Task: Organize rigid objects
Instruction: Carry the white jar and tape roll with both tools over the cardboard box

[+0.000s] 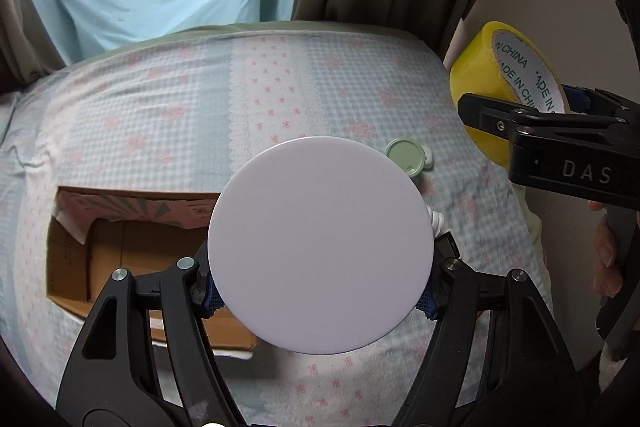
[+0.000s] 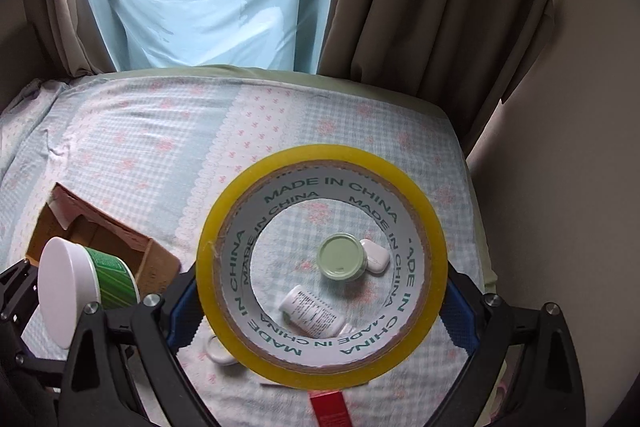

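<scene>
My left gripper (image 1: 320,301) is shut on a round container with a white lid (image 1: 320,243); in the right wrist view it shows green sides (image 2: 114,277), held above the bed at the left. My right gripper (image 2: 320,307) is shut on a yellow tape roll (image 2: 320,239), held upright above the bed; the roll also shows in the left wrist view (image 1: 480,83) at the right. An open cardboard box (image 1: 120,247) lies on the bed at the left, also seen in the right wrist view (image 2: 104,239).
On the checked bedsheet (image 2: 160,147) lie a pale green lidded jar (image 2: 342,257), a white earbud case (image 2: 376,255), a white bottle (image 2: 312,311), a small white cap (image 2: 220,345) and a red item (image 2: 330,407). Curtains hang behind the bed.
</scene>
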The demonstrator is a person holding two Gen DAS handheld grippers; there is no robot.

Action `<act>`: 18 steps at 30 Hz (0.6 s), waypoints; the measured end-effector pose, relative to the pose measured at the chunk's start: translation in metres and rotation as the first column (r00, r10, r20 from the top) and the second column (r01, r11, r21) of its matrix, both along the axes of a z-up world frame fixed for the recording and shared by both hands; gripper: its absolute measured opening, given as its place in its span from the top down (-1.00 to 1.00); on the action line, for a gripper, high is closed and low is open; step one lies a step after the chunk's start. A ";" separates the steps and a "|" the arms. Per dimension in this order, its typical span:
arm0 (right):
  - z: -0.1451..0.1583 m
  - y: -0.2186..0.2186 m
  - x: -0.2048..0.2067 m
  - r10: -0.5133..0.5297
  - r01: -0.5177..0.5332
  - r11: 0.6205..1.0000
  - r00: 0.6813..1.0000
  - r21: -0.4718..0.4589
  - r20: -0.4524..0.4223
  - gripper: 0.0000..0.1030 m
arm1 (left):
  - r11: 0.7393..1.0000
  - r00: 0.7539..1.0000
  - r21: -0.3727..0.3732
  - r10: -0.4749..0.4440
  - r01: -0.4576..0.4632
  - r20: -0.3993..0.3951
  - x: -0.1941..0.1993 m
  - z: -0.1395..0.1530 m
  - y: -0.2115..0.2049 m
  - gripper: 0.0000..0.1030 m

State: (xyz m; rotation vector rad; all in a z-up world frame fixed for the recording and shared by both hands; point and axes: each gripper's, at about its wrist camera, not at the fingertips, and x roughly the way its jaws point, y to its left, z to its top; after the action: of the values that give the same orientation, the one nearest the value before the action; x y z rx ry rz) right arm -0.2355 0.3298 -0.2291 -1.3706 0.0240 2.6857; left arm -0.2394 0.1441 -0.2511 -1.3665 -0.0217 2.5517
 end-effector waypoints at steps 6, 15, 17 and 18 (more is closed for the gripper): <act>0.047 -0.065 0.022 0.036 -0.037 0.998 0.999 -0.041 -0.016 -0.85 | 1.000 1.000 -0.030 0.001 -0.001 -0.010 0.017 0.036 -0.074 -0.31; 0.057 -0.184 0.026 0.034 -0.032 0.989 0.999 -0.142 0.009 -0.85 | 0.990 0.997 -0.121 -0.074 0.076 0.027 0.014 0.052 -0.192 -0.31; 0.052 -0.208 0.022 0.029 -0.025 0.986 0.999 -0.164 0.018 -0.85 | 0.988 0.995 -0.121 -0.090 0.095 0.046 0.010 0.047 -0.214 -0.31; 0.048 -0.217 0.018 0.026 -0.022 0.984 0.999 -0.175 0.021 -0.85 | 0.988 0.994 -0.116 -0.096 0.102 0.055 0.007 0.044 -0.225 -0.31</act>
State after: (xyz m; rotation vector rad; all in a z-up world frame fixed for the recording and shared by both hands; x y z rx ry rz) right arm -0.2172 0.1123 -0.1814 -1.4579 0.2482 2.7440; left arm -0.2324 -0.0807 -0.2066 -1.4345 0.1877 2.4723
